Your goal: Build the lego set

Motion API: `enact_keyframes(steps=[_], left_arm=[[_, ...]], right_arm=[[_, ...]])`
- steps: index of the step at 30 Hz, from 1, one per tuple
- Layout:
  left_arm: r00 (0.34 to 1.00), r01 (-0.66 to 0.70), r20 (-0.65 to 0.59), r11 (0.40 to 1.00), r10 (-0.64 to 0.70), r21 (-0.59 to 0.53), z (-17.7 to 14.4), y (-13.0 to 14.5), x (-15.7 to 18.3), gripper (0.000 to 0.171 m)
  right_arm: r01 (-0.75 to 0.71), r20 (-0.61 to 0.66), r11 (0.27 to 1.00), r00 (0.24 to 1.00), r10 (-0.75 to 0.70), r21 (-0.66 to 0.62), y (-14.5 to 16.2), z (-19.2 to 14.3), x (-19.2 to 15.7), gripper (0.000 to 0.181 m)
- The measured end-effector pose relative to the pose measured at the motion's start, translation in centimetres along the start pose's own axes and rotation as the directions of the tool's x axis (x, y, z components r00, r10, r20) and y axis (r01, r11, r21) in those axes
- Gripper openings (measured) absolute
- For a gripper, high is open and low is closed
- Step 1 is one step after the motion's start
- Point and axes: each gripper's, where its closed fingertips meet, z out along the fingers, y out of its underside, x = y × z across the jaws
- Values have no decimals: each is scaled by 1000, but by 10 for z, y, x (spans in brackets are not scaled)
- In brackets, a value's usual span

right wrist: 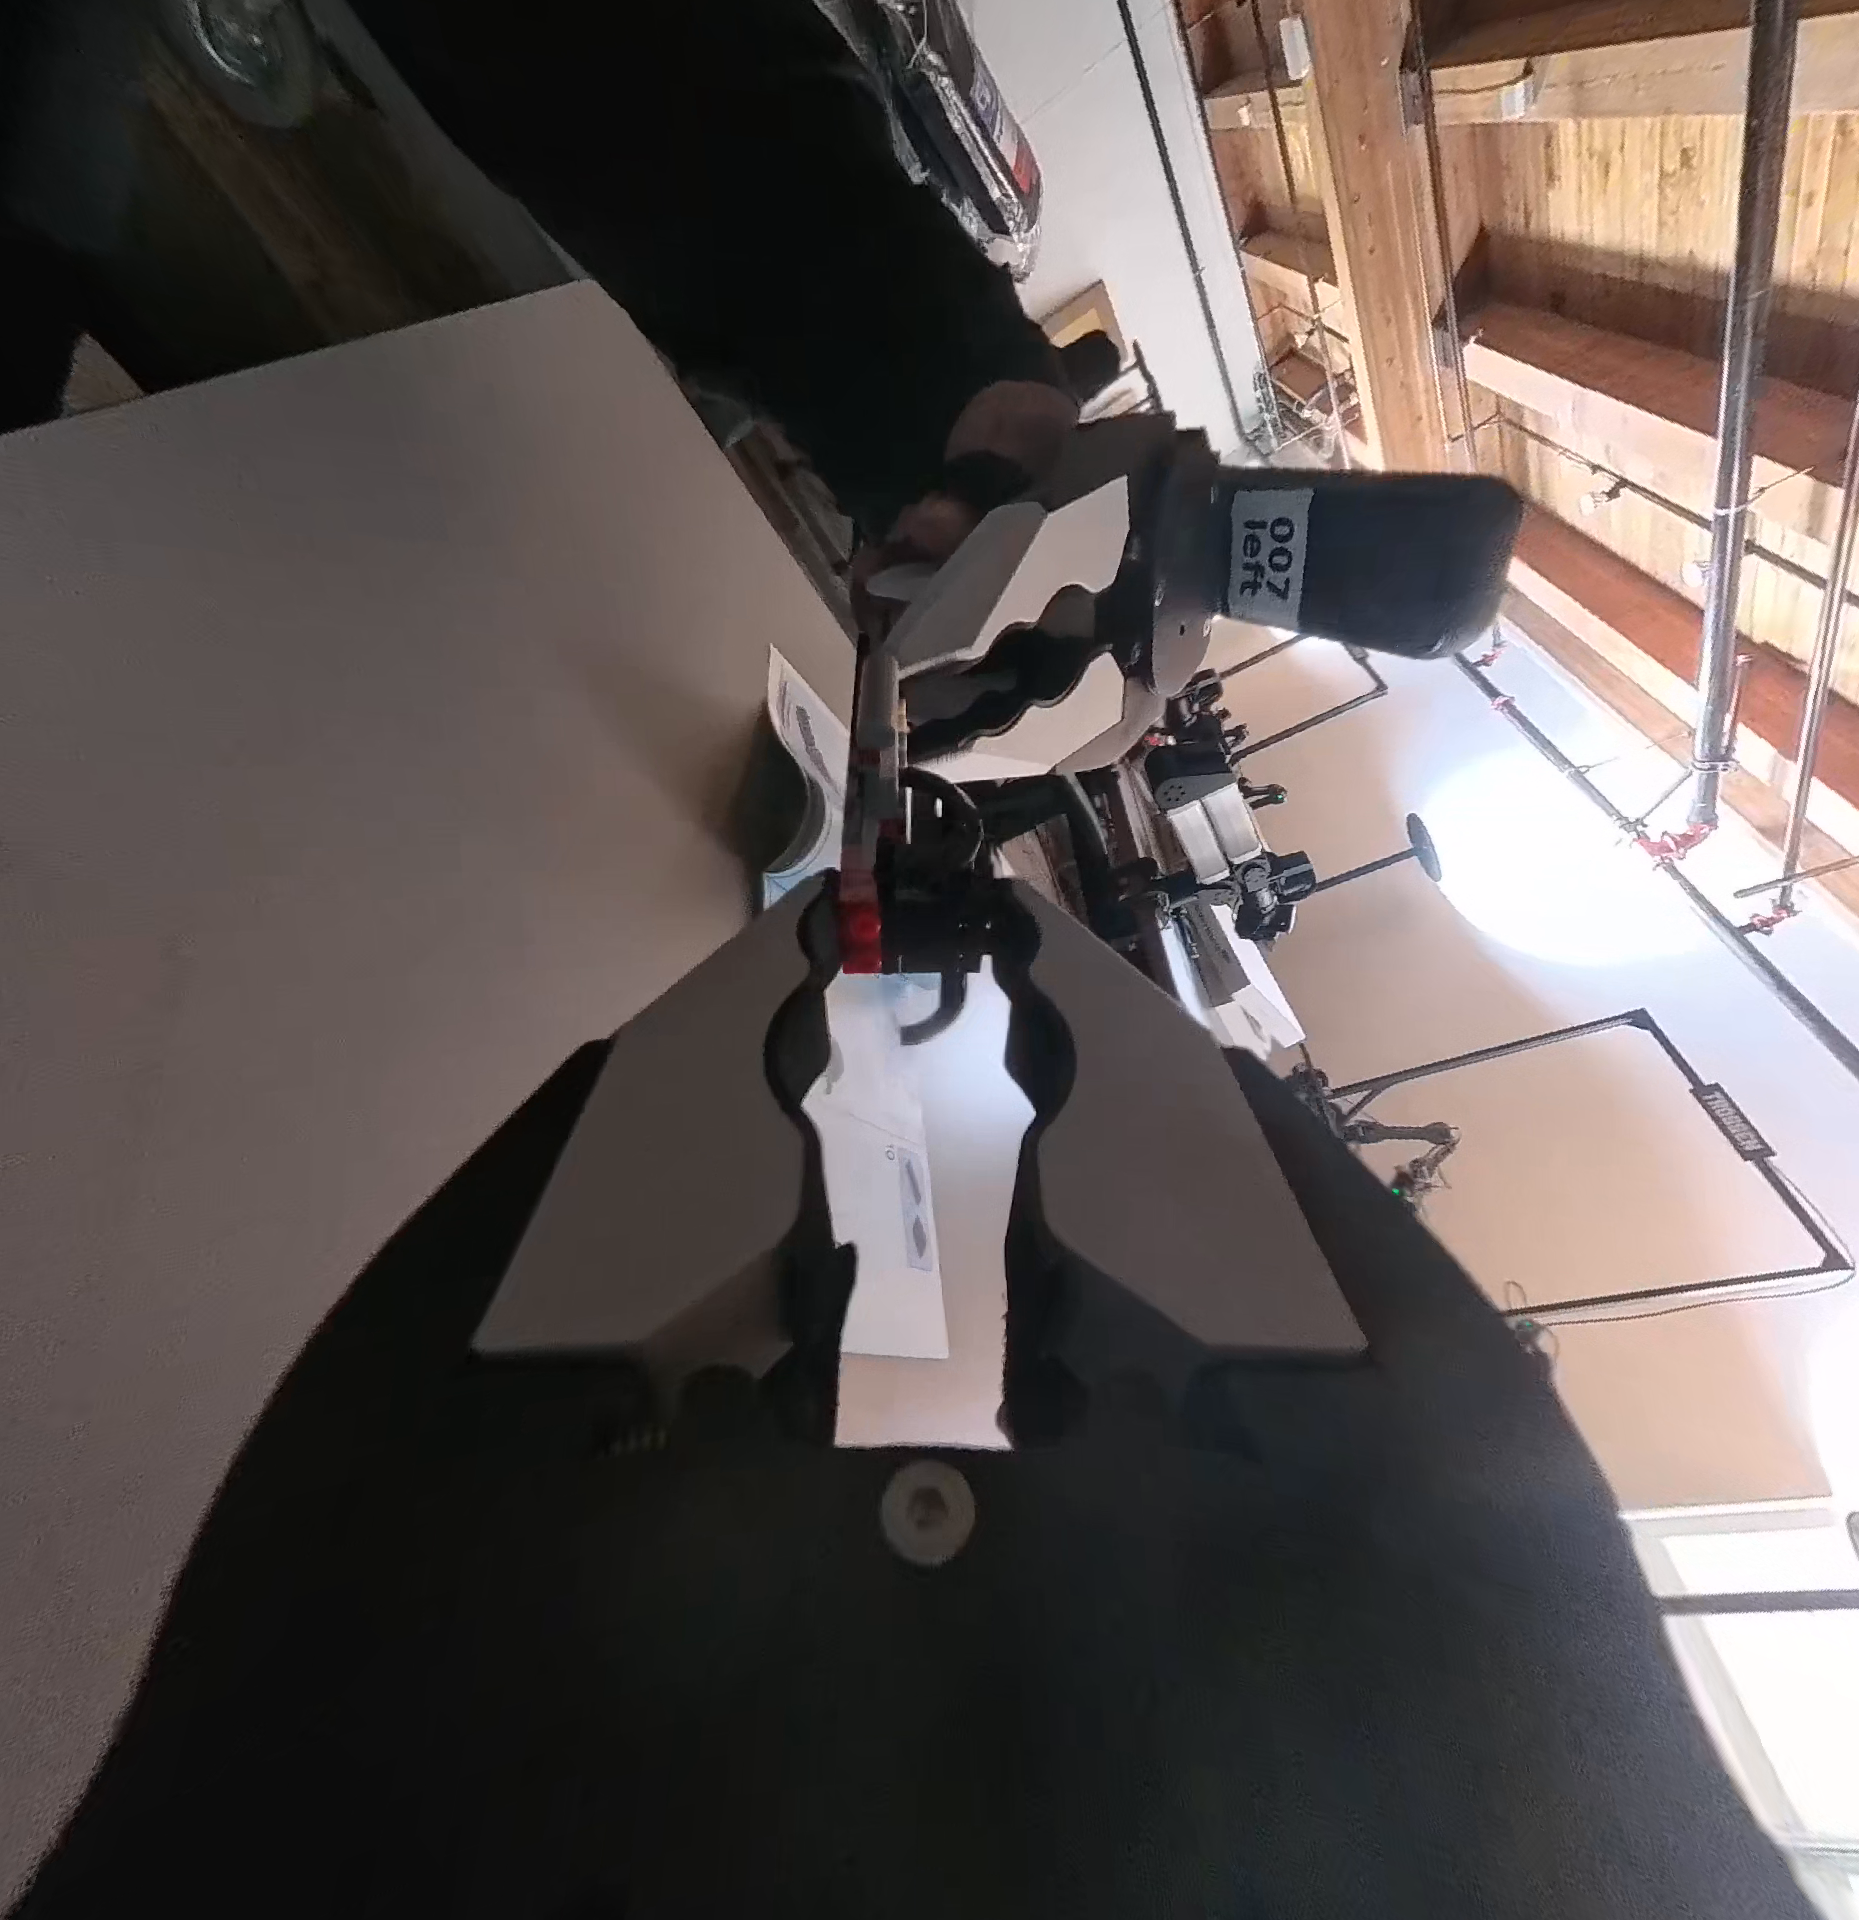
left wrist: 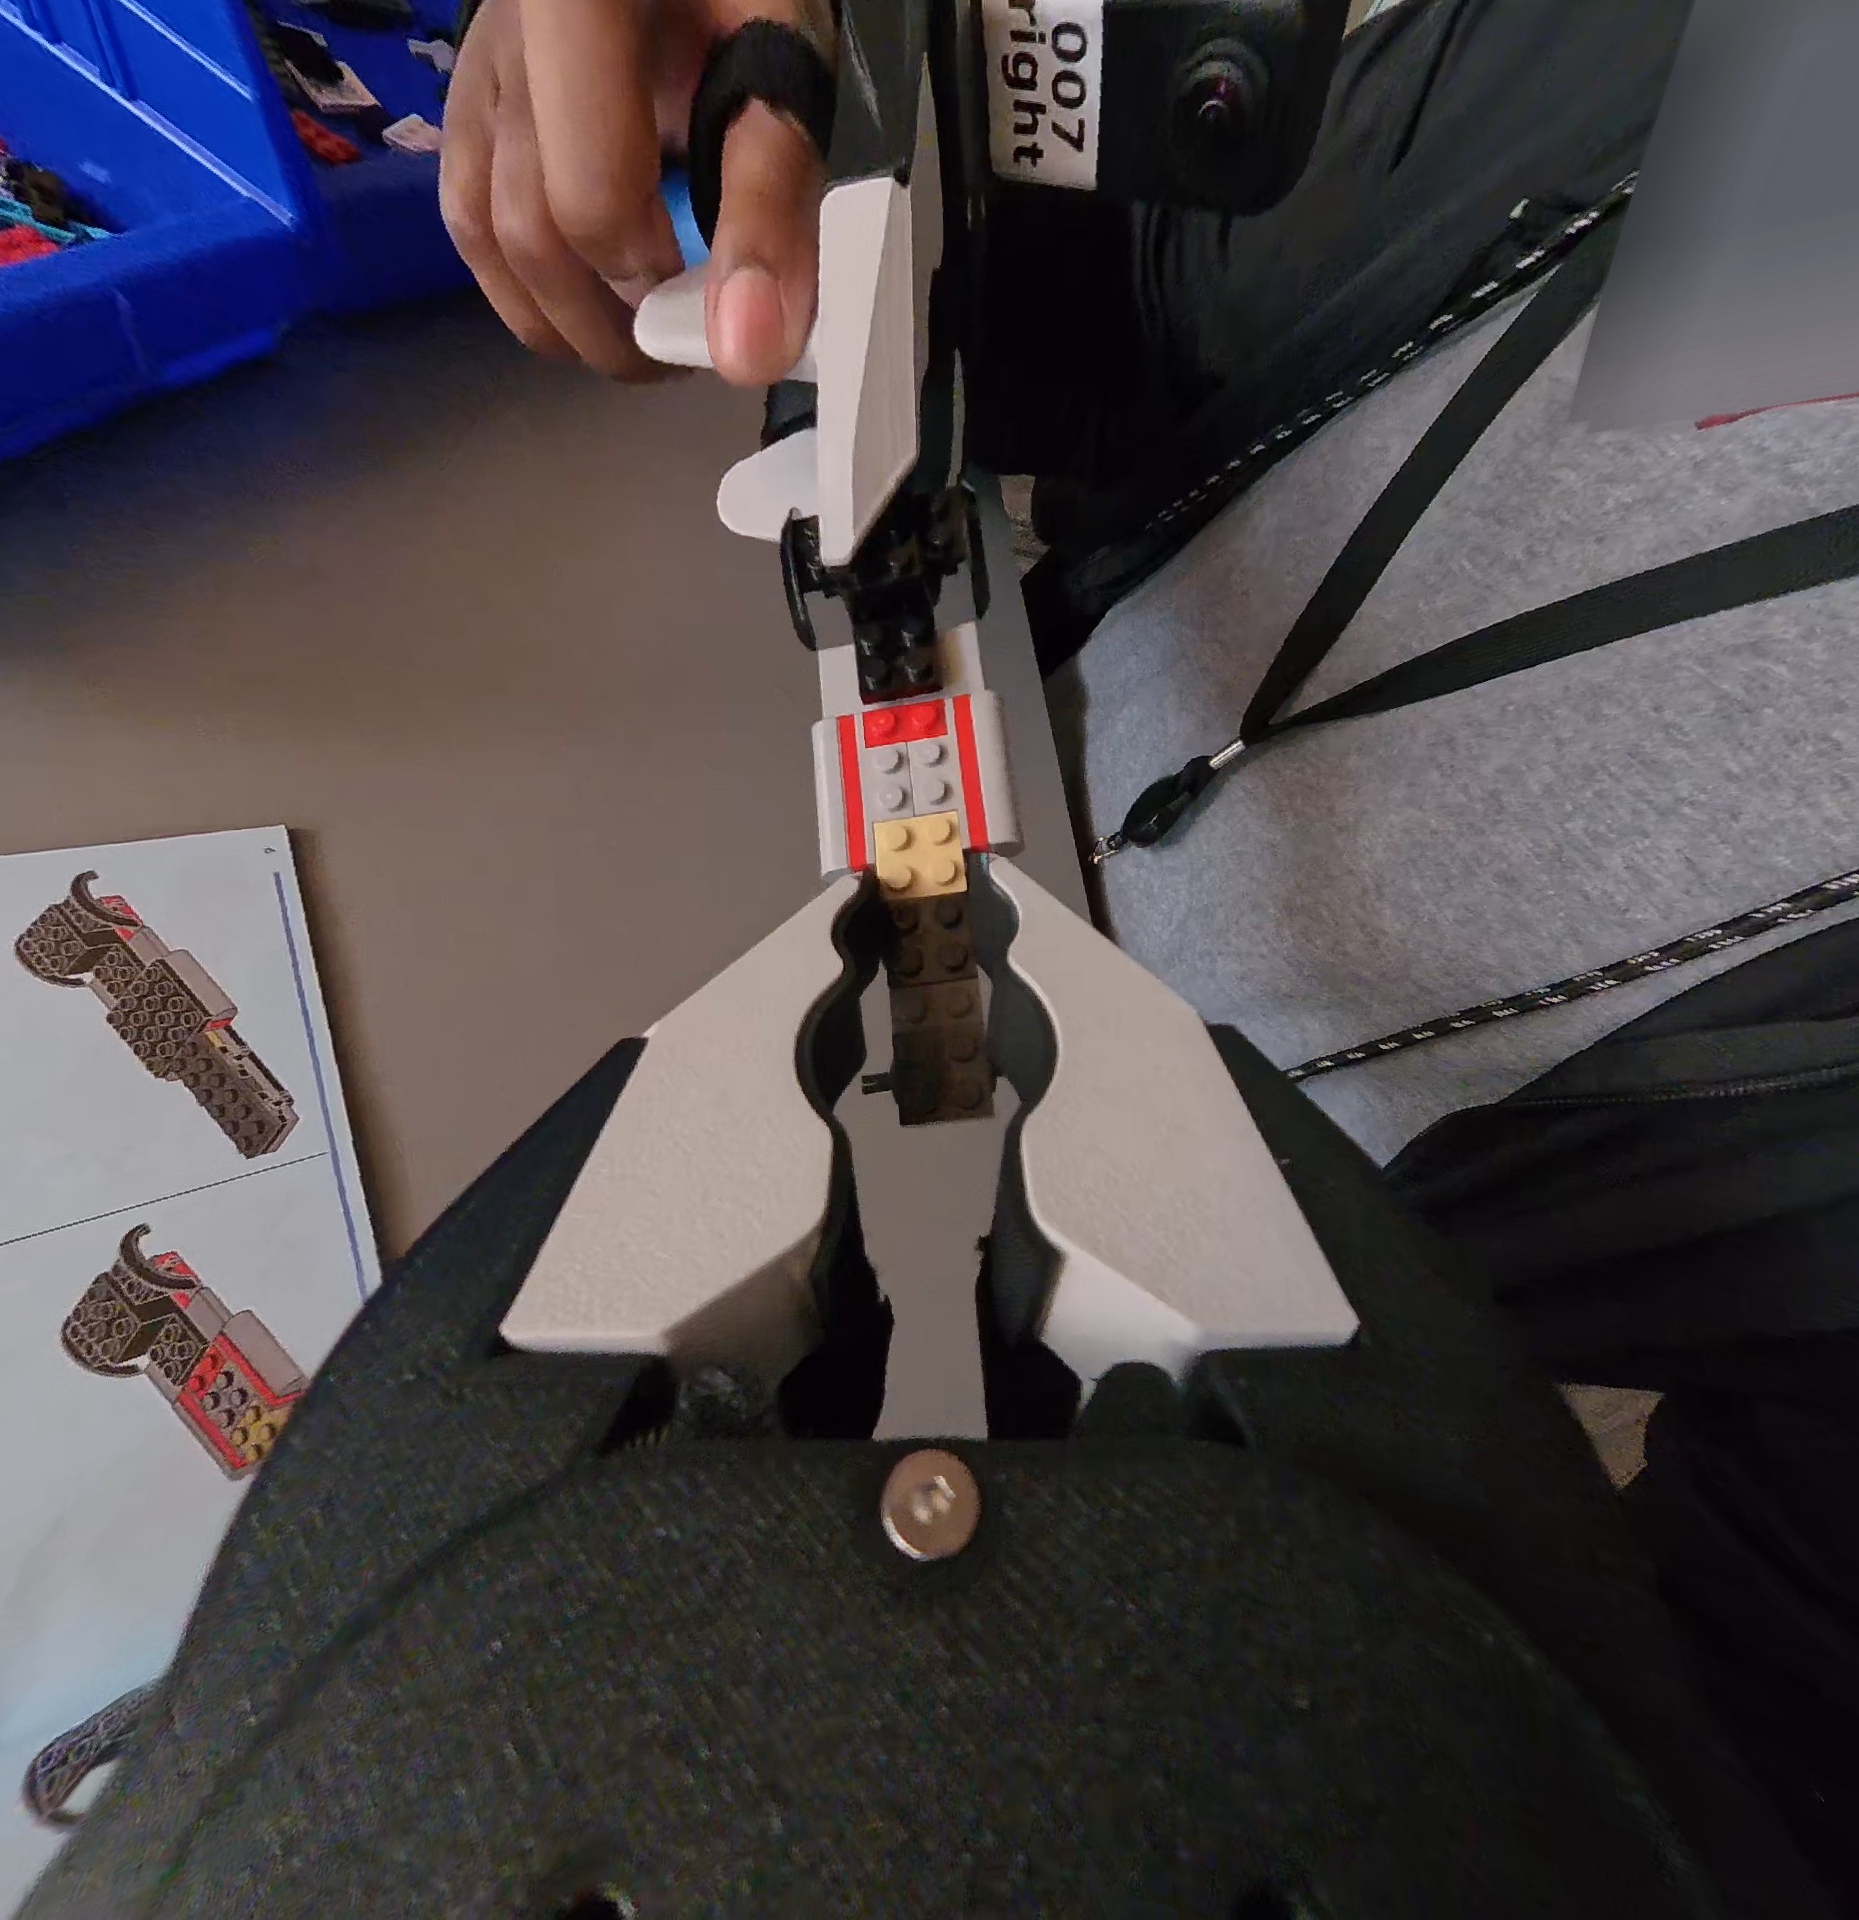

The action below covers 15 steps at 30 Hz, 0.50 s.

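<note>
We hold the lego model (left wrist: 927,883) above the counter (left wrist: 437,675), our left tool (left wrist: 930,997) clenched on its brown end, our right tool (right wrist: 909,935) on its black end.

Grey counter (left wrist: 385,644) fills the left-view frame's left half. Black lanyard straps (left wrist: 1527,623) cross grey fabric (left wrist: 1476,883) at right. In the right view, wooden ceiling beams (right wrist: 1527,260) and metal pipes (right wrist: 1735,416) occupy upper right.

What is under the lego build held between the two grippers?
Below the lego build lie the grey table edge and grey carpet. Its underside is hidden. The left gripper and right gripper clamp its ends.
</note>
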Motion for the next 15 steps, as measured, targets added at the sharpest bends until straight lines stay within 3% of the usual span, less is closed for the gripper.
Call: enact_keyframes(steps=[10,15], left_arm=[[988,115,-103,993,-112,31,5,0,-1,16],[989,118,-96,990,-111,77,4,-4,-5,19]], right_arm=[[-154,51,988,987,152,31,3,-3,-3,31],[-230,60,972,972,227,44,7,-5,-3,30]])
